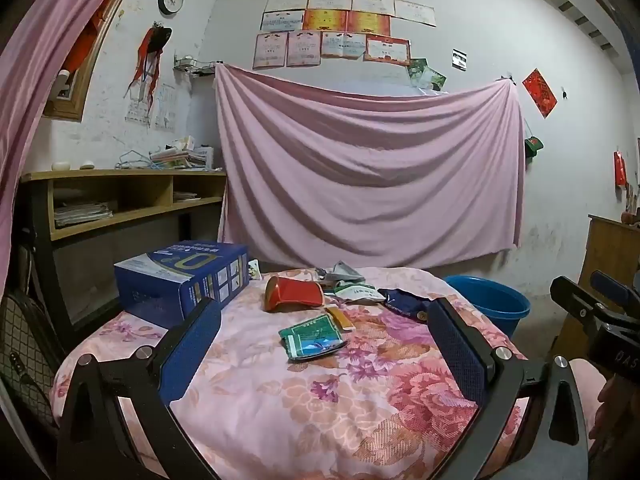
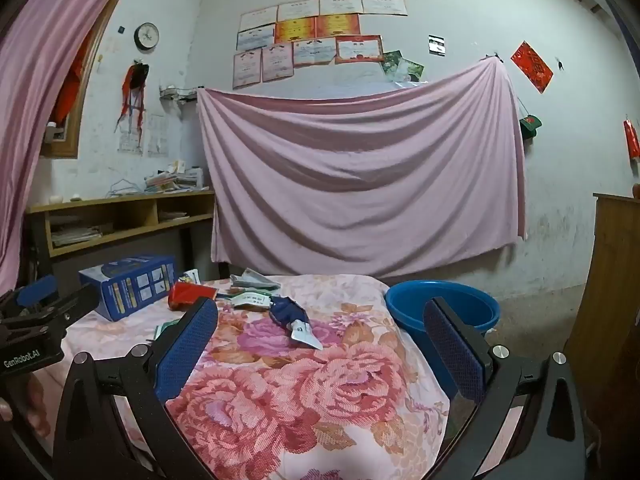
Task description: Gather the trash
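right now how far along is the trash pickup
Nothing looks done: what shows of the blue basin holds no trash. Nothing is in hand either: the left claw and right claw are both open and empty. Left on the bedspread: the red can, green packet, navy wrapper and the scraps behind them.

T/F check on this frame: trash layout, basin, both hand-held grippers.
1. Both the left hand-held gripper and the right hand-held gripper are open and empty. True.
2. The round blue plastic basin sits on the floral bedspread. False: it stands beside the bed.
3. The crushed red carton lies in the basin. False: it lies on the bedspread.
4. The green flat packet lies nearer the left hand-held gripper than the large blue cardboard box does. True.
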`<action>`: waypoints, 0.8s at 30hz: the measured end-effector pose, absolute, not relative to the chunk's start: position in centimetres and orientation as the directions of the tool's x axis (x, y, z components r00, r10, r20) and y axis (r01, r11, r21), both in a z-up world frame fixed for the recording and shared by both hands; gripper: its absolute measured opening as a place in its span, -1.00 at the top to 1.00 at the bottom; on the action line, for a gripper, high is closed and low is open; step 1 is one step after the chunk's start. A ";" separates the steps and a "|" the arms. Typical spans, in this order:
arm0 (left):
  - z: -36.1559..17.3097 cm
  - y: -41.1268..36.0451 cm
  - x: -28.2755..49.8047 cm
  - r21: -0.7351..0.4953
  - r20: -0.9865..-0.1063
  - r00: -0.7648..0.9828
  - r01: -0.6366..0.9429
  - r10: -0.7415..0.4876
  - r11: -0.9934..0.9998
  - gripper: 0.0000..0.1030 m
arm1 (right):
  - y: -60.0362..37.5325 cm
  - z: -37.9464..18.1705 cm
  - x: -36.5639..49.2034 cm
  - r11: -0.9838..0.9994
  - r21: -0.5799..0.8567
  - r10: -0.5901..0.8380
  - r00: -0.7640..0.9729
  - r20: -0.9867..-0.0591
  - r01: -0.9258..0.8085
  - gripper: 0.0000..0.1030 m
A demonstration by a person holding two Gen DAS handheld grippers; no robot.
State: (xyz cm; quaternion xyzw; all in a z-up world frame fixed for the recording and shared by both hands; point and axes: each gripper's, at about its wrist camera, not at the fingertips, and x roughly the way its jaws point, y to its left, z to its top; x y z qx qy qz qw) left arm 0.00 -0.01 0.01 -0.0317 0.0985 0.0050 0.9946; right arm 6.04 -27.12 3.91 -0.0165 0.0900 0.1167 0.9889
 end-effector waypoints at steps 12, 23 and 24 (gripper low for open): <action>0.0 0.0 0.0 -0.060 -0.195 0.981 -0.014 0.002 0.998 -0.96 | -27.2 3.8 6.1 0.973 -0.009 0.225 0.957 -0.182 -0.230 -1.00; -0.3 0.0 0.1 -0.058 -0.196 0.981 -0.011 0.000 0.998 -0.96 | -27.6 3.8 6.4 0.972 -0.001 0.232 0.954 -0.192 -0.236 -1.00; -0.2 0.0 0.0 -0.058 -0.196 0.981 -0.011 -0.001 0.998 -0.96 | -27.6 3.6 6.4 0.972 0.000 0.232 0.954 -0.192 -0.236 -1.00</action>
